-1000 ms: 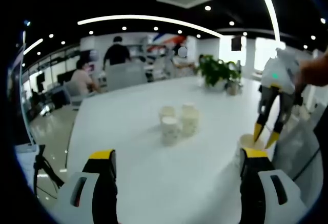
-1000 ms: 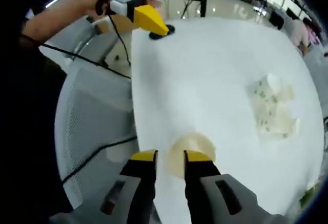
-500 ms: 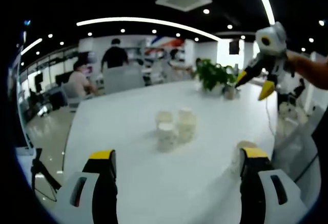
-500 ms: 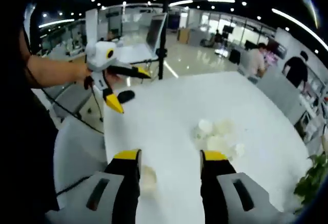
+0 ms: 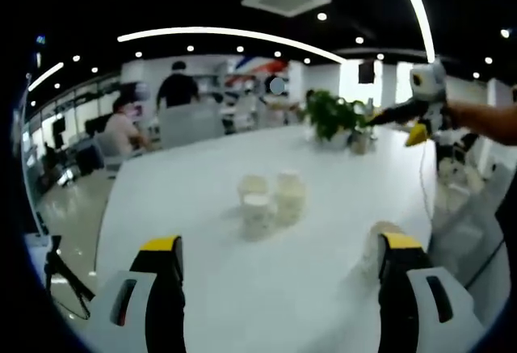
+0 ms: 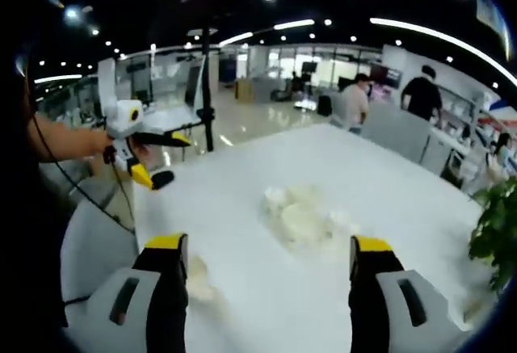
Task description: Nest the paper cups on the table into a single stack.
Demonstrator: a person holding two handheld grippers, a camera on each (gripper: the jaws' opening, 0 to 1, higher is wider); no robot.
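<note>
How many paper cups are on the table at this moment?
4 that I can make out: three clustered mid-table, a back-left cup, a front cup and a right cup, plus a lone cup near the table's edge. Blur may hide others.

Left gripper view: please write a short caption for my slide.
Open left gripper faces clustered paper cups on a white table; right gripper raised beyond.

— What's the worktop (image 5: 202, 208) like?
— Smooth white, faintly glossy. The cups (image 5: 271, 201) on it look like matt pale paper.
— And the fingers (image 5: 166, 272)?
— Hard plastic, it seems: grey bodies with yellow tips. The floor (image 5: 73, 199) behind is shiny and mirrors the lamps.
</note>
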